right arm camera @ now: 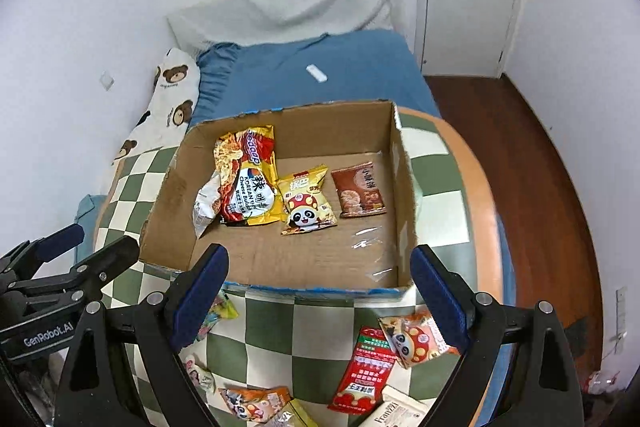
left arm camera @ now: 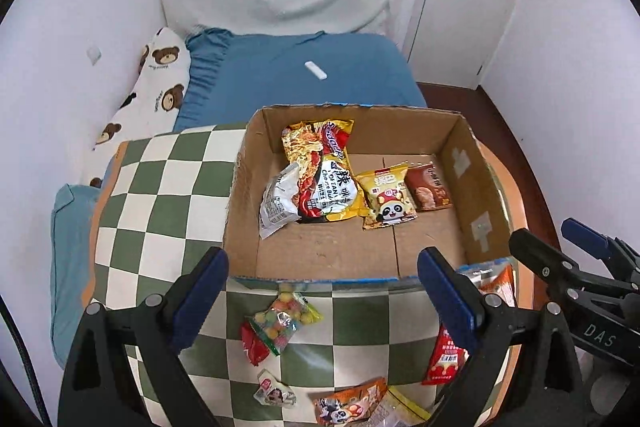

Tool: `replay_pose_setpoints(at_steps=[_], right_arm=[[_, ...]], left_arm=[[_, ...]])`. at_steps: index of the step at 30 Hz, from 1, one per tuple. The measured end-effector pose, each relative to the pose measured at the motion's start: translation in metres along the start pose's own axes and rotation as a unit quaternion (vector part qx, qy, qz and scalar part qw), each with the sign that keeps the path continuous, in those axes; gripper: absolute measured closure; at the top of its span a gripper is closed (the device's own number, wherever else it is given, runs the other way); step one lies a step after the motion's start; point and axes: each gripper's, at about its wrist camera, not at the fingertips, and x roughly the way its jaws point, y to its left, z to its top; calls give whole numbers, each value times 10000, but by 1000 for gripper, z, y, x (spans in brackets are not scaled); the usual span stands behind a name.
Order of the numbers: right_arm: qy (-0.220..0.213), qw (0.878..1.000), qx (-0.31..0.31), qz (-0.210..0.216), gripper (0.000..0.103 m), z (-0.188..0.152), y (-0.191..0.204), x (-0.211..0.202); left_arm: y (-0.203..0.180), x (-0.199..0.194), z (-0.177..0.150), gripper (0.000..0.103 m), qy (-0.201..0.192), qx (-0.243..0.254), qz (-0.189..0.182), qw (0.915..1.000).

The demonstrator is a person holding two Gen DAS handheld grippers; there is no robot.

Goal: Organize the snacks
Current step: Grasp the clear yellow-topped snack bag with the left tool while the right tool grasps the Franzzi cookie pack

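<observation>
Two black claws with blue finger pads hover side by side over a round bench (left arm camera: 160, 187) covered in a green-and-white checked cloth. Both are spread wide and hold nothing.

The left claw (left arm camera: 322, 291) points at an open brown cardboard box (left arm camera: 466, 163) just ahead of it. Directly below and between its fingers lies a clear packet of multicoloured round candies (left arm camera: 286, 319), its long axis running diagonally from near-left to far-right. The left claw looks the nearer of the two, so it is probably the one to take this packet.

The right claw (right arm camera: 320, 287) hovers above a red-and-white flat sachet (right arm camera: 366, 375) and an orange panda-print packet (right arm camera: 414, 341).

Count, from both views:
- Inside the box: four packets.
- Loose on the bench before the box: at least seven, some cut off by the picture edge.
</observation>
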Motion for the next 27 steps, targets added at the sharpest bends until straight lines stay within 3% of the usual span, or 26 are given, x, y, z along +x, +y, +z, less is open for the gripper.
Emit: replay_pose_setpoints(at_steps=[9,12,15,18,23,27], right_arm=[[9,9993,339,154,9,-35,-5,-17],[170,9985,479,207,9,-54,-12,-16],[518,9956,720,286,9,-84,-26,-6],[887,9909,967,290,9,-118,-41,6],[1570,9744,1589,249,9,-187,-77,32],[1888,9602,2042,256,9,-230,-102,45]], left_arm=[[-3,-11,-29,6,-12,122,-29,9999],[-8,-3,-50,6,159,334,-17,9993],[-17,18,-86,6,603,768,-43,9952],[-28,44,-124,6,1164,1282,-119,9848],[-53,96,-192,6,2102,2232,-65,9518],[-74,115,-223,6,2707,2225,-821,9330]])
